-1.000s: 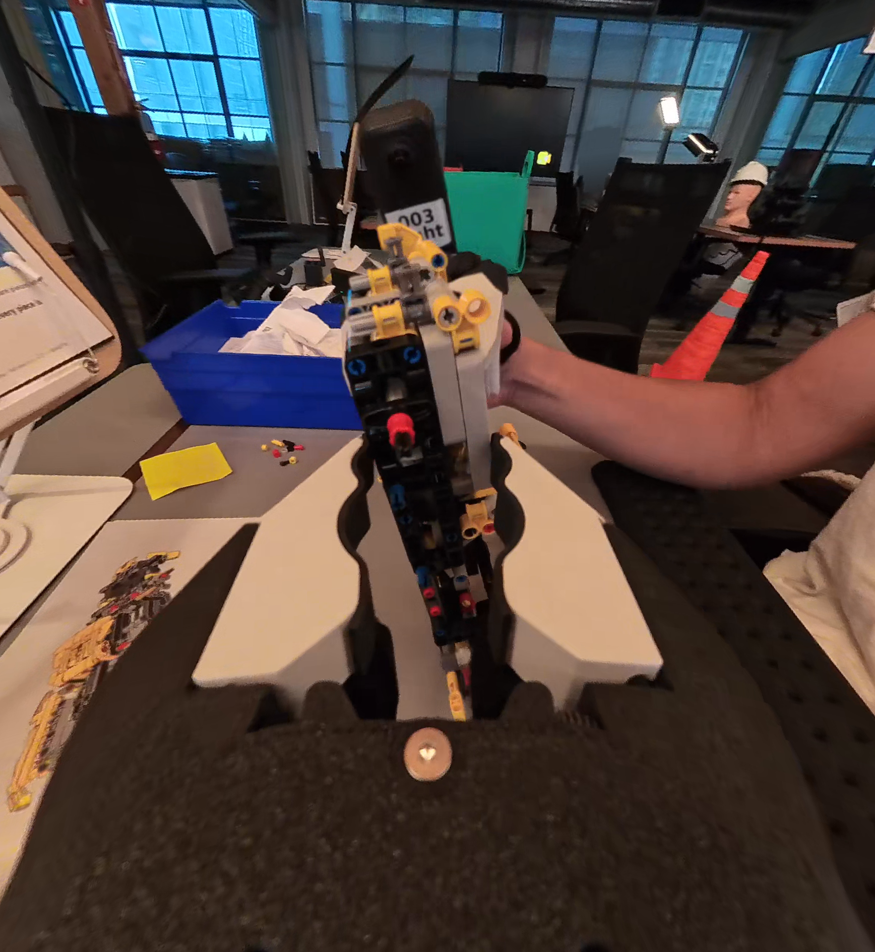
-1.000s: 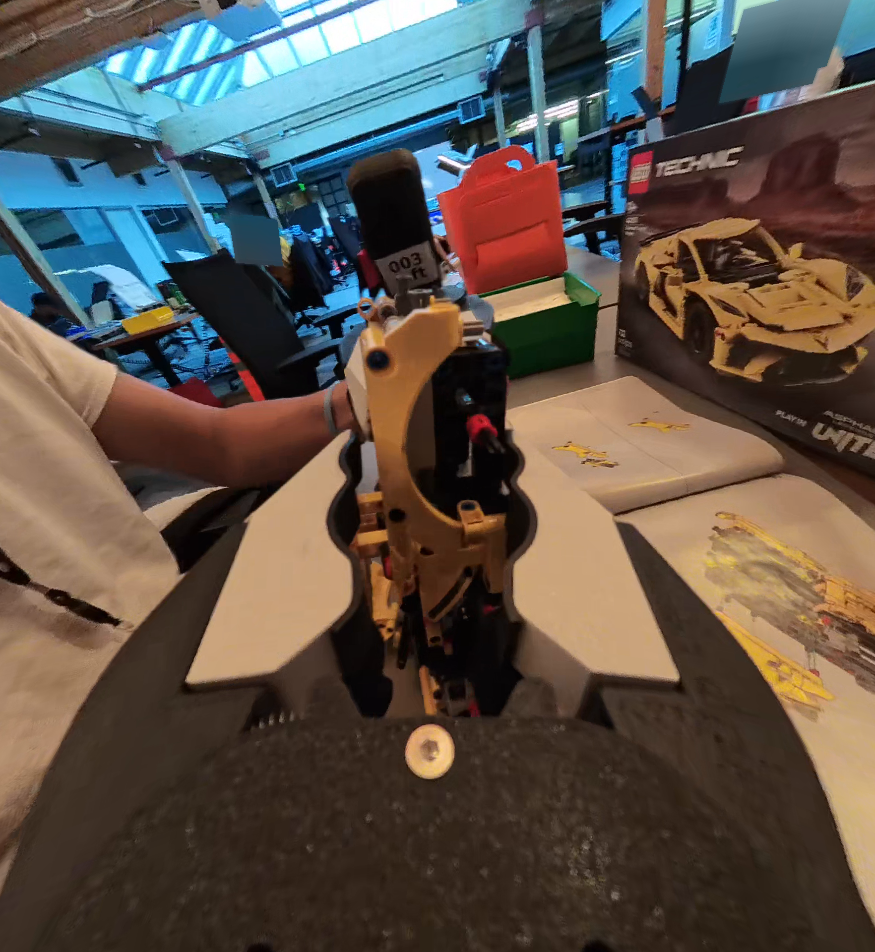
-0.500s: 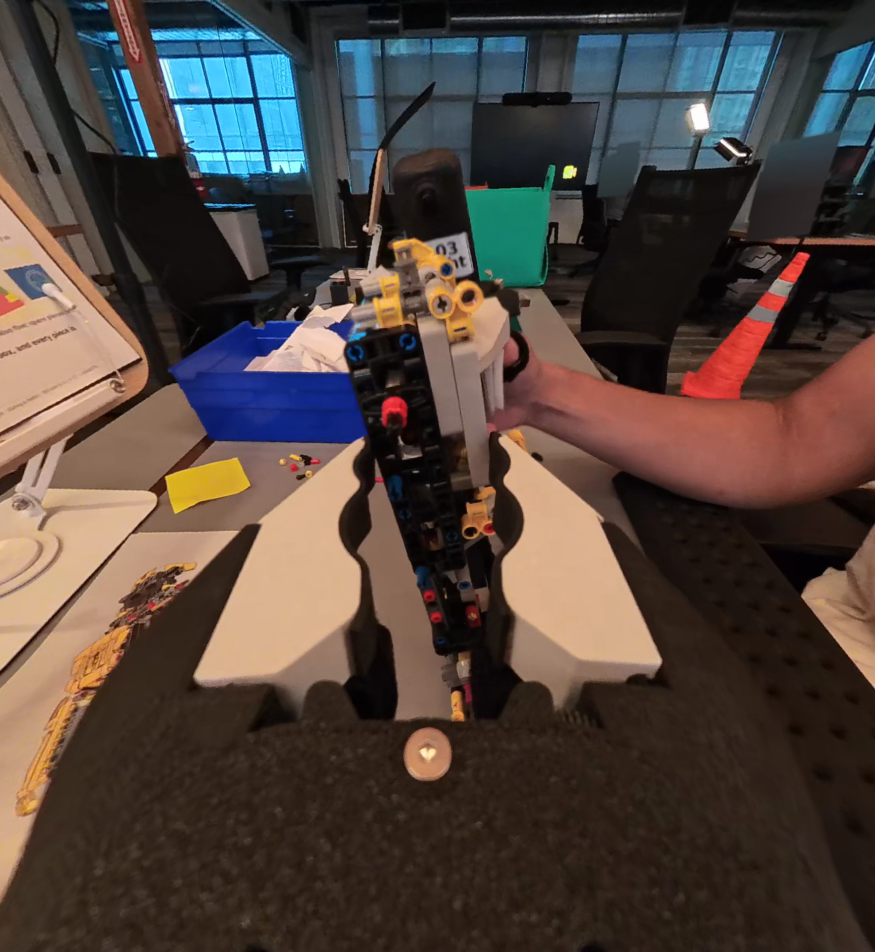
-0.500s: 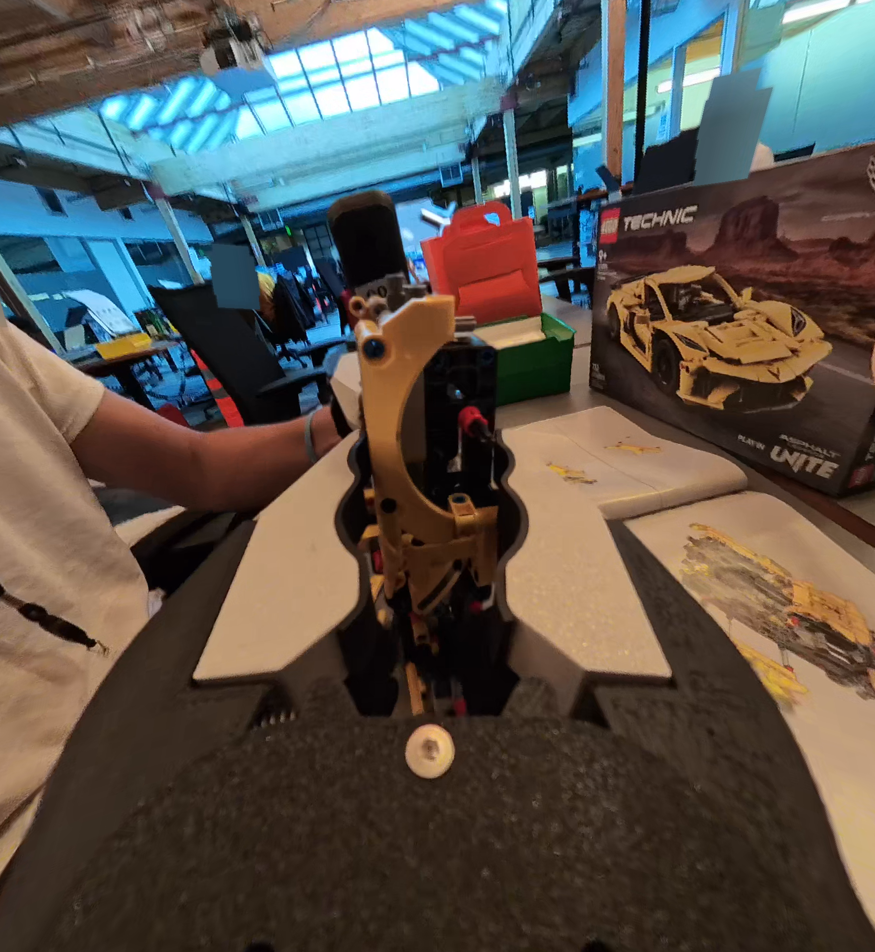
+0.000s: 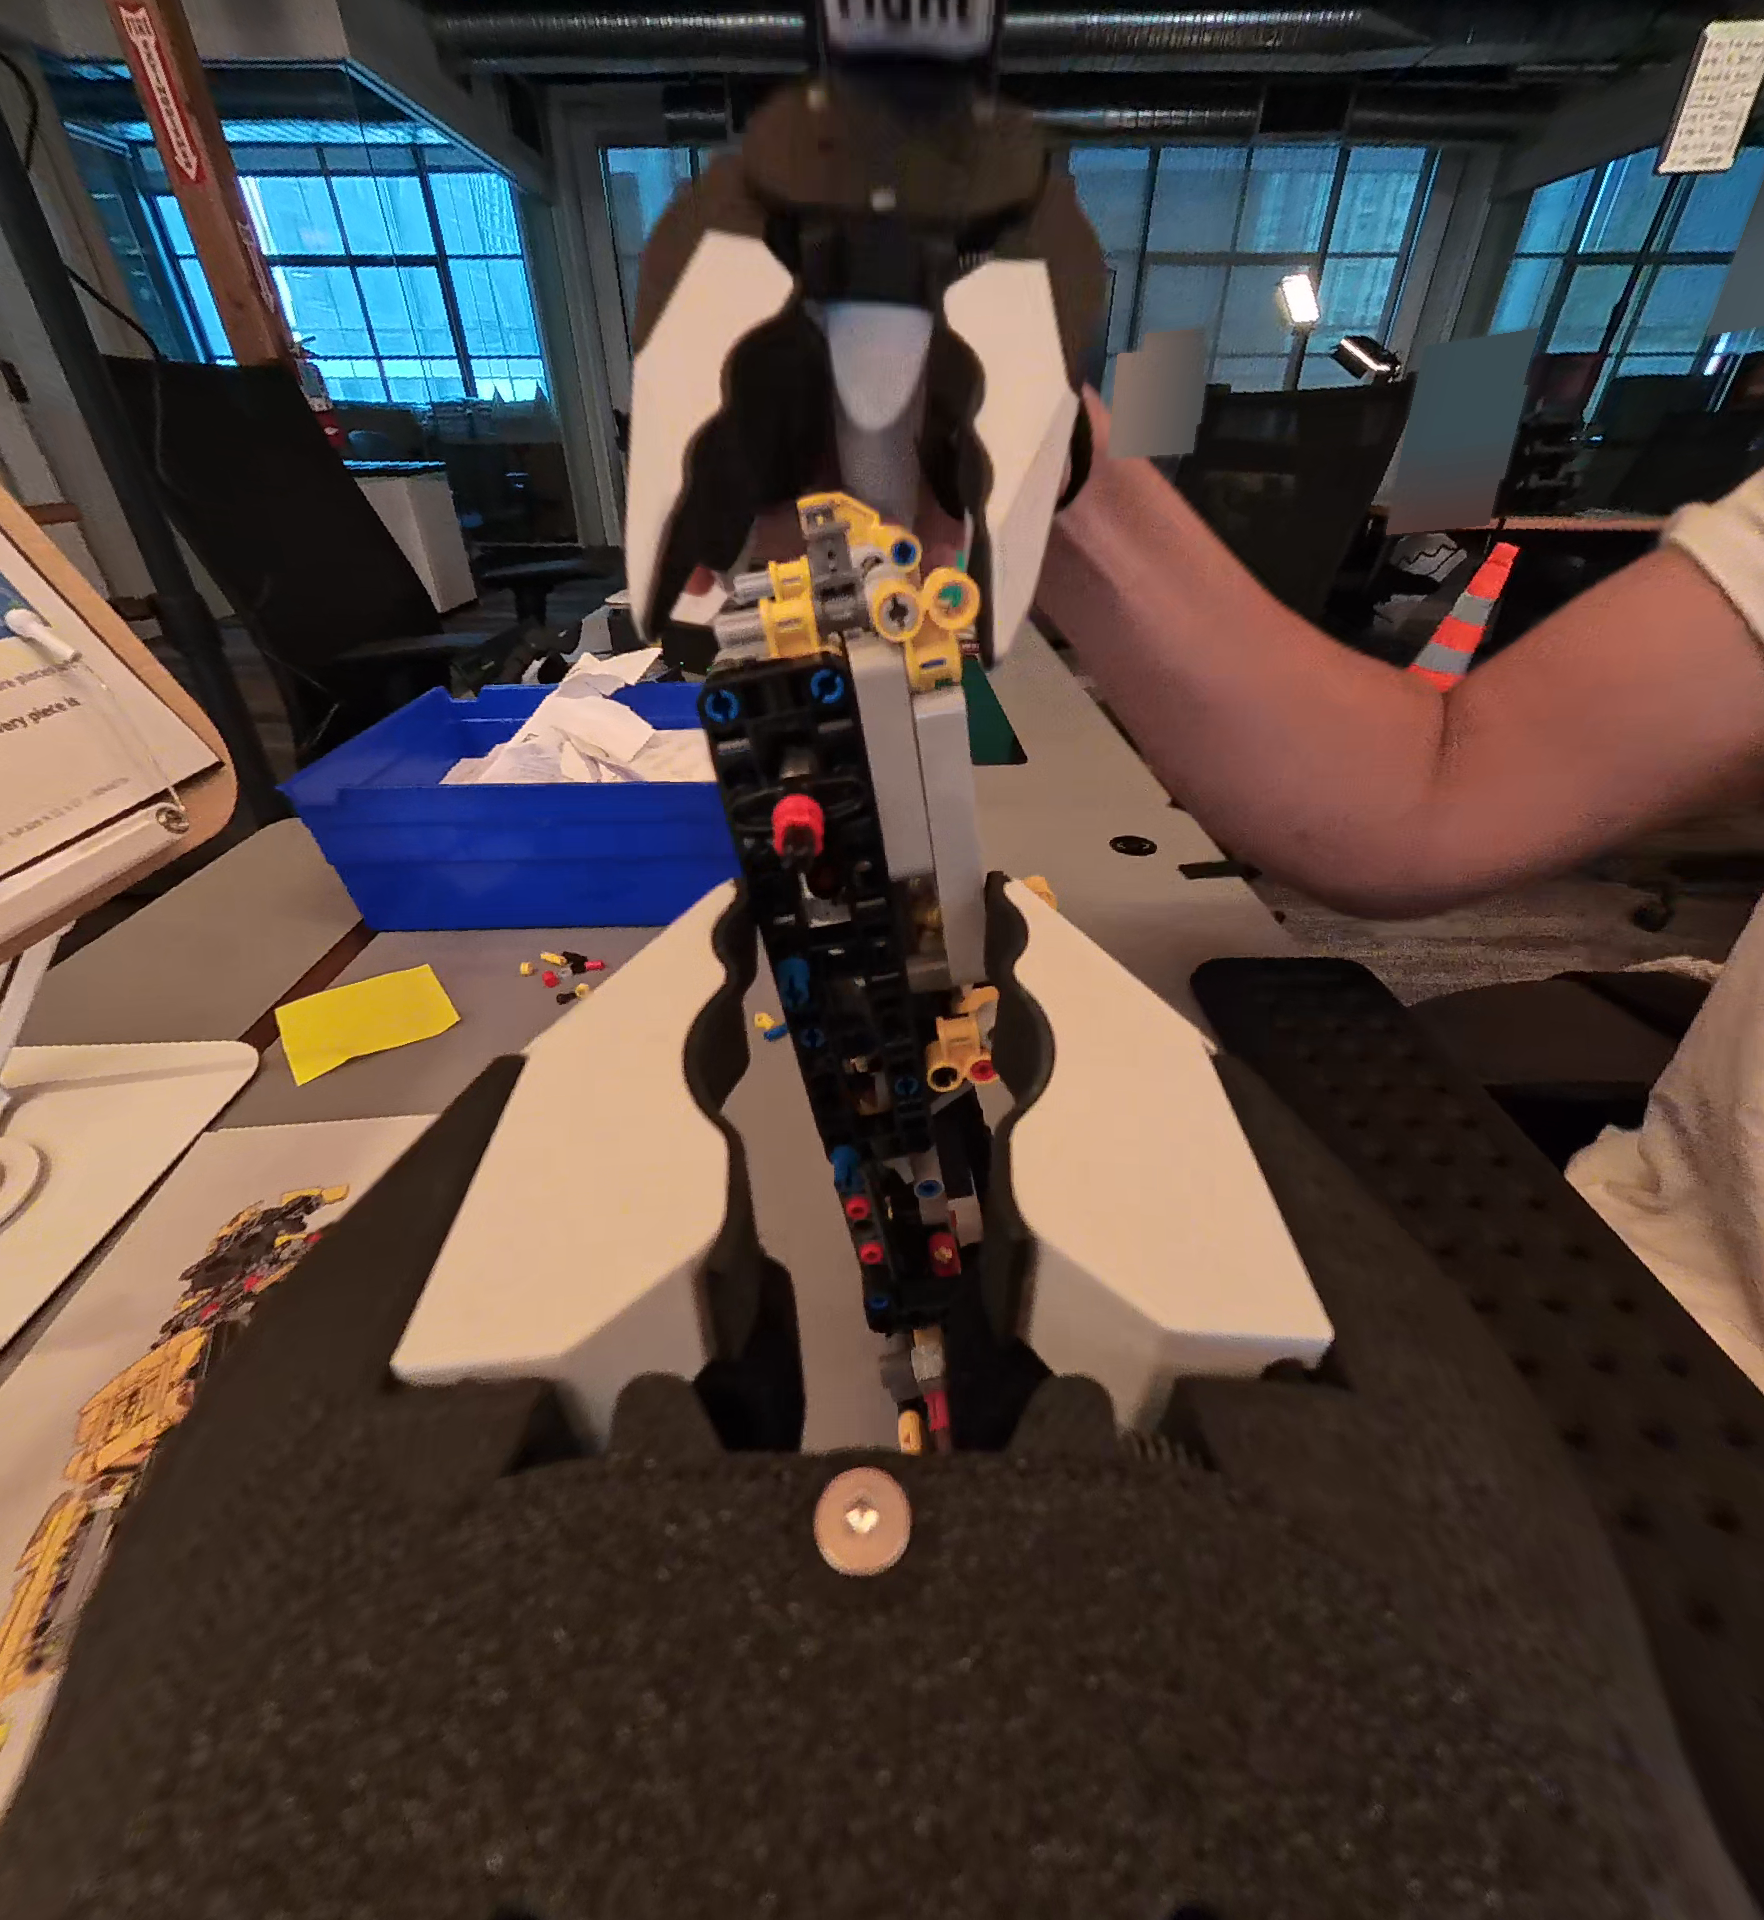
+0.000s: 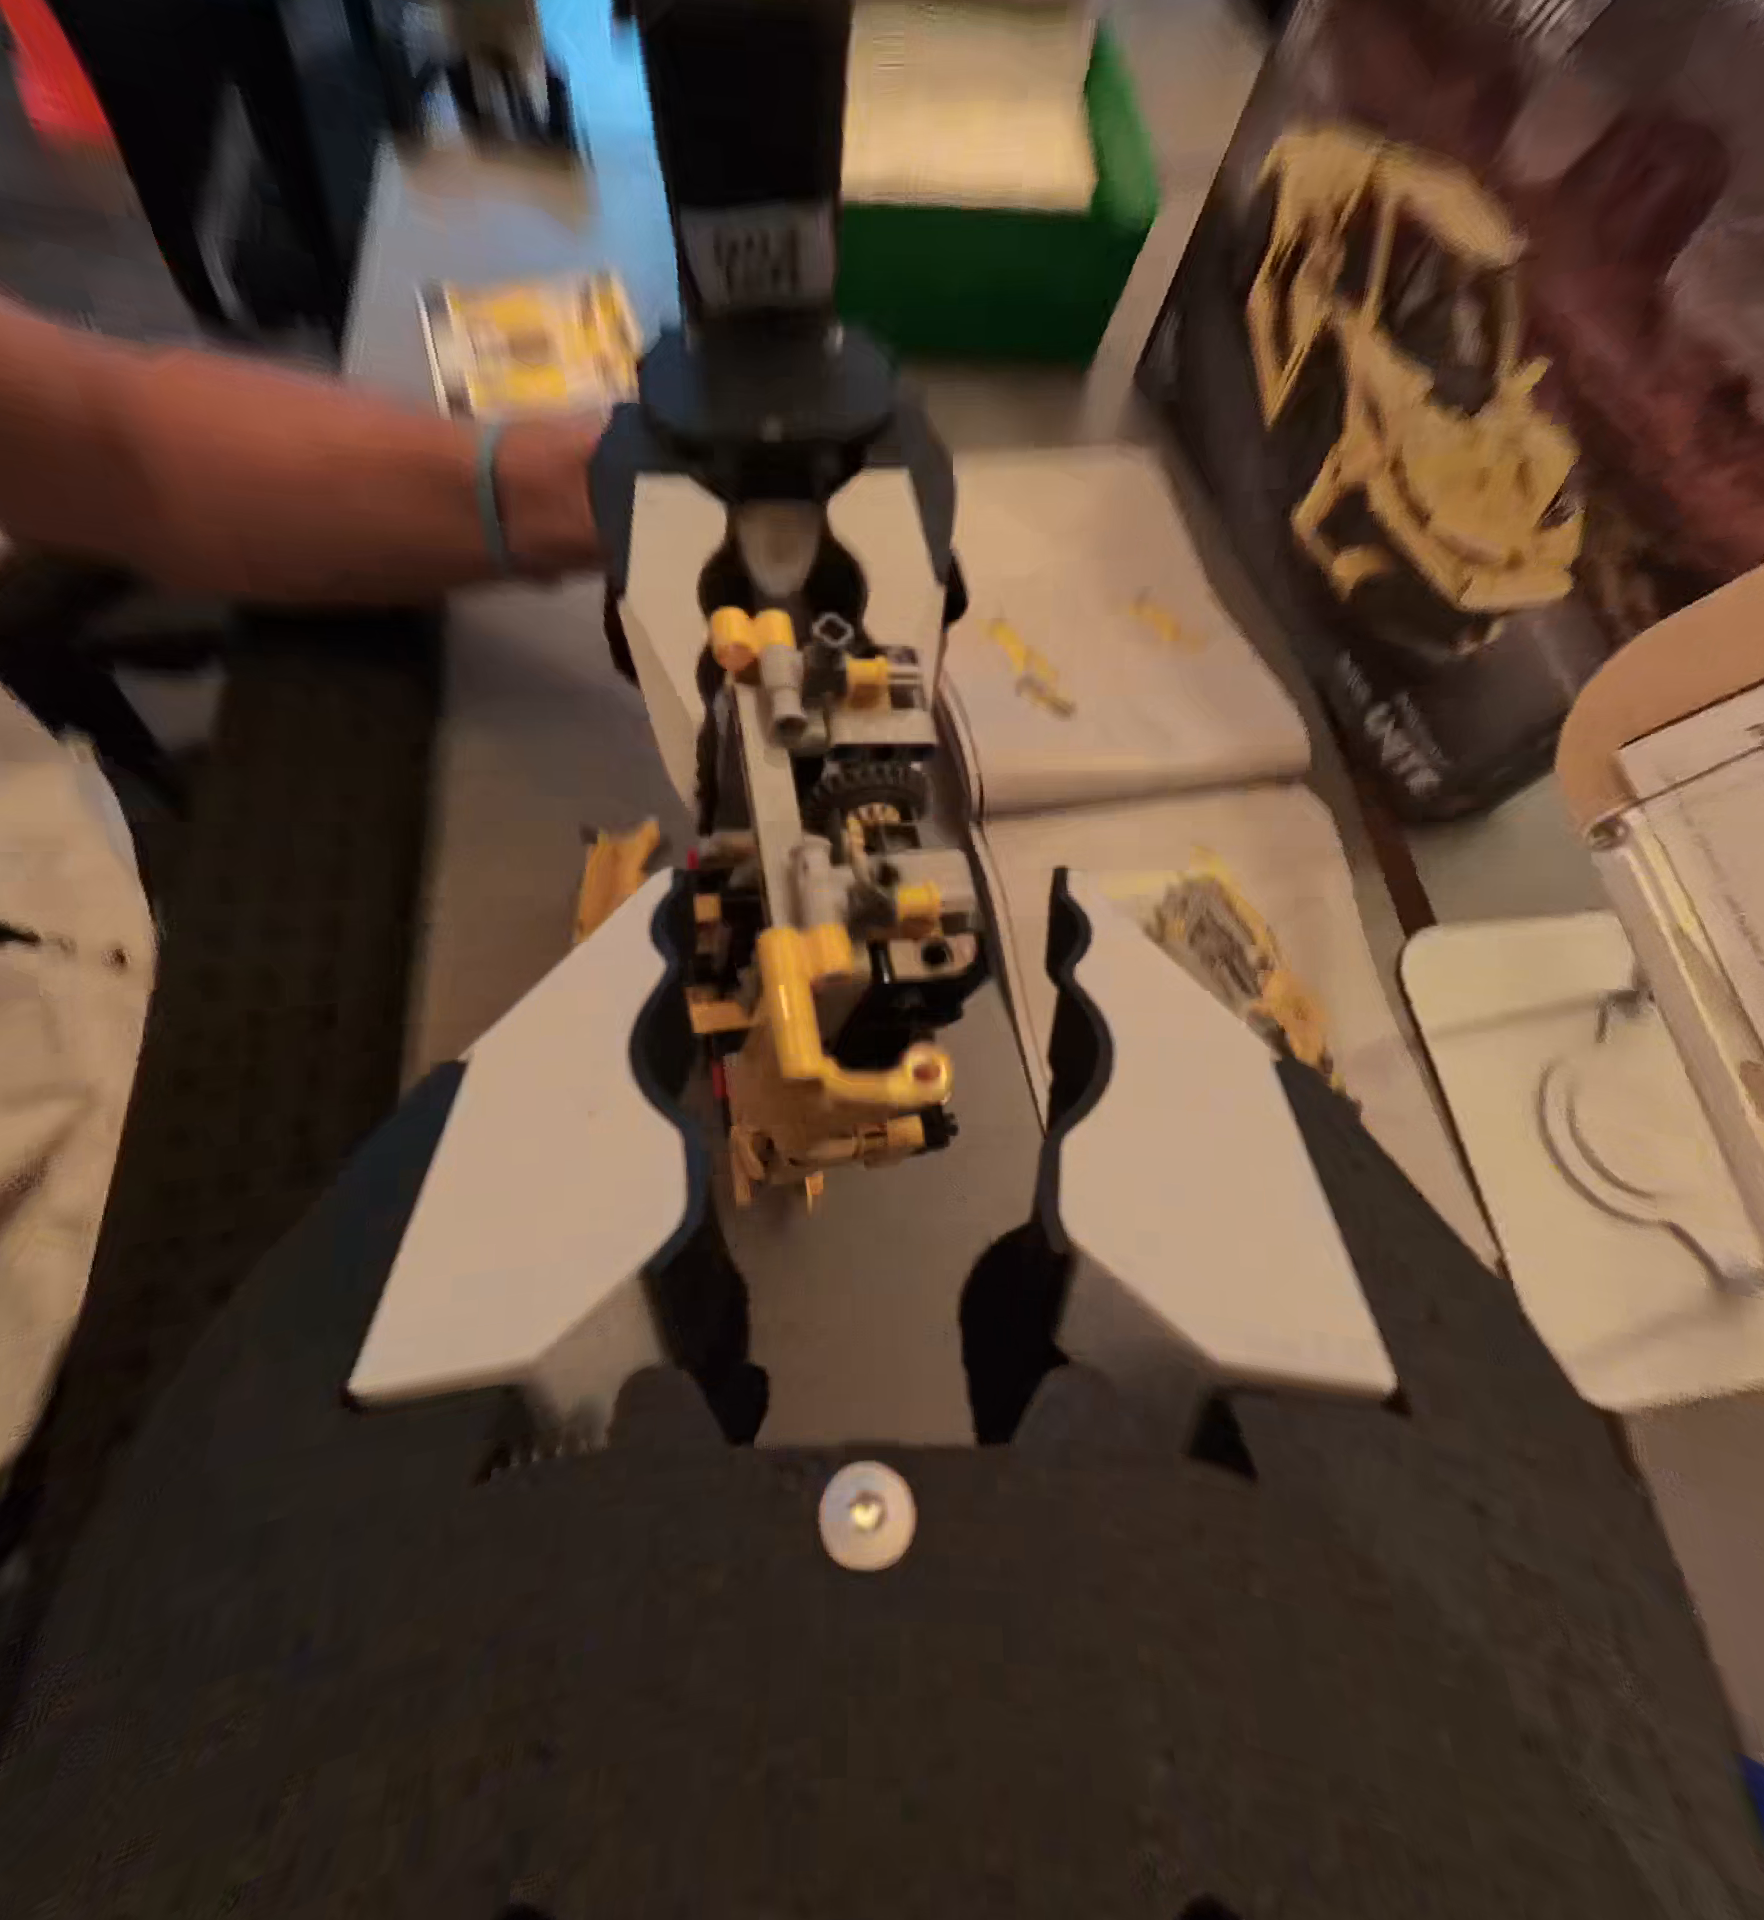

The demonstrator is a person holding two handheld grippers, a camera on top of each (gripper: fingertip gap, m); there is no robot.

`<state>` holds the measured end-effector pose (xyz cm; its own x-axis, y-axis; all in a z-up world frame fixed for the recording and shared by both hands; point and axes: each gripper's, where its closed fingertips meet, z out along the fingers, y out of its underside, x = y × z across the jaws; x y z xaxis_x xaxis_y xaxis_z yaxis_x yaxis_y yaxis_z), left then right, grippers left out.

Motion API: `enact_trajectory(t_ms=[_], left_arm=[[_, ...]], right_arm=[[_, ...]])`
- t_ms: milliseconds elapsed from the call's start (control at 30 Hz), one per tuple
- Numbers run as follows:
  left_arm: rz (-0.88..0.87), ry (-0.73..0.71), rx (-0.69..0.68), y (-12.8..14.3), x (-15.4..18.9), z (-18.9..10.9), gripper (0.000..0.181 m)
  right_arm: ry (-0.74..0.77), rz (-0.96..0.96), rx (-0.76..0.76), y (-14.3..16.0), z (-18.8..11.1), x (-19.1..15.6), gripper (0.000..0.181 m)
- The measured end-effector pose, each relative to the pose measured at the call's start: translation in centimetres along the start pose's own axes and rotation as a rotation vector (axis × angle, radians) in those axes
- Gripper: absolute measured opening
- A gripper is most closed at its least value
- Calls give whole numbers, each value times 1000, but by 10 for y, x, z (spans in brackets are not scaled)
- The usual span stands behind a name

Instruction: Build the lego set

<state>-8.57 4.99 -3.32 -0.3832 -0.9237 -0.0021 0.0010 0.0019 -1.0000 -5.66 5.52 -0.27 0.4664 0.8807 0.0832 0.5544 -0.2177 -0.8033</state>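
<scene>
The Lego assembly (image 5: 836, 935), a long black, grey and yellow car frame, stands upright between the fingers of my left gripper (image 5: 862, 935), which is shut on its lower half. My right gripper (image 5: 836, 623) hangs open above the assembly's yellow top end, fingers pointing down on either side of it. In the blurred right wrist view, my right gripper (image 6: 862, 894) is open and looks down along the assembly (image 6: 826, 935). The jaws stand wide apart, clear of the bricks. The left gripper (image 6: 816, 748) shows beyond it, gripping the assembly.
A blue bin (image 5: 504, 842) with paper, a yellow paper slip (image 5: 364, 1018) and small loose pieces (image 5: 561, 966) lie ahead on the left. An instruction stand (image 5: 26, 727) is at far left, a black mat (image 5: 1480, 1247) on the right. The set's box (image 6: 1480, 416) stands right.
My right gripper has let go of the assembly, opened, and swung up above it, now pointing down. My left gripper keeps its hold.
</scene>
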Motion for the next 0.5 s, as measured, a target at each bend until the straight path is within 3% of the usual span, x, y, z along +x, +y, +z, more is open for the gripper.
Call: enact_trajectory(t_ms=[100,200,500], left_arm=[[5,13,10,-1,3,3,44],[24,12,4,-1,6,3,44],[-22,-75,-12,3,0,-11,45]], right_arm=[[-49,-21,-267,10,15,0,65],[-228,72,-359,13,18,-16,45],[-228,105,-317,4,30,-16,44]])
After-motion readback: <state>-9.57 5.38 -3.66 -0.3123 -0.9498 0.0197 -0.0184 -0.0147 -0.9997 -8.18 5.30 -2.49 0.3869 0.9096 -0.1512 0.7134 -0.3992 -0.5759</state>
